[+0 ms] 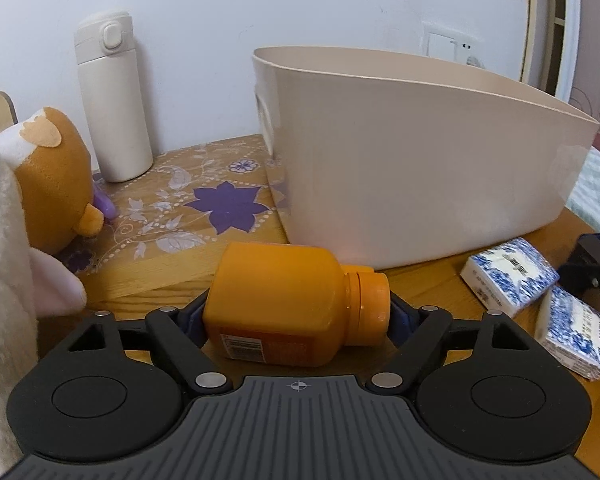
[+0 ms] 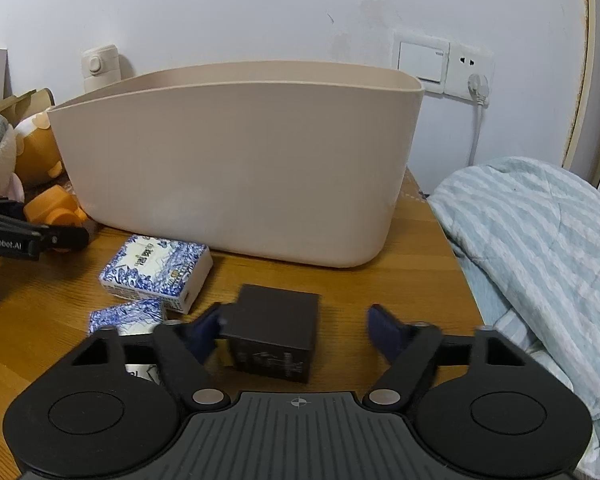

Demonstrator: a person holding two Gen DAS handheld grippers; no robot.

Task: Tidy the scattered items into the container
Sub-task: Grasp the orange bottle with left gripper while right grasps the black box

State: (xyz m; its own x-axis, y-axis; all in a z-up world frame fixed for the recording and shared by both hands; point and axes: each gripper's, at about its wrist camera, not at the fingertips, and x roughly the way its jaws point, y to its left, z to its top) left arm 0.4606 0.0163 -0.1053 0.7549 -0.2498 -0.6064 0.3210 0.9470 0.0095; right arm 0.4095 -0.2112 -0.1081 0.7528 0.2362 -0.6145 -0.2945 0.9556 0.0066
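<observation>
An orange bottle (image 1: pixel 284 304) lies on its side on the wooden table, and my left gripper (image 1: pixel 296 316) is shut on it, one pad at its base and one at its cap. The bottle also shows in the right wrist view (image 2: pixel 52 208). The beige container (image 1: pixel 420 160) stands just behind it (image 2: pixel 236 160). My right gripper (image 2: pixel 296 328) is open around a dark box (image 2: pixel 276 332); the left pad touches it and the right pad stands apart. Two blue-and-white tissue packs (image 2: pixel 156 272) lie left of the box (image 1: pixel 508 276).
A white flask (image 1: pixel 112 96) stands at the back left against the wall. Plush toys (image 1: pixel 48 172) crowd the left edge. A striped blanket (image 2: pixel 540 248) lies off the table's right edge. A wall socket with a plug (image 2: pixel 476 84) is behind the container.
</observation>
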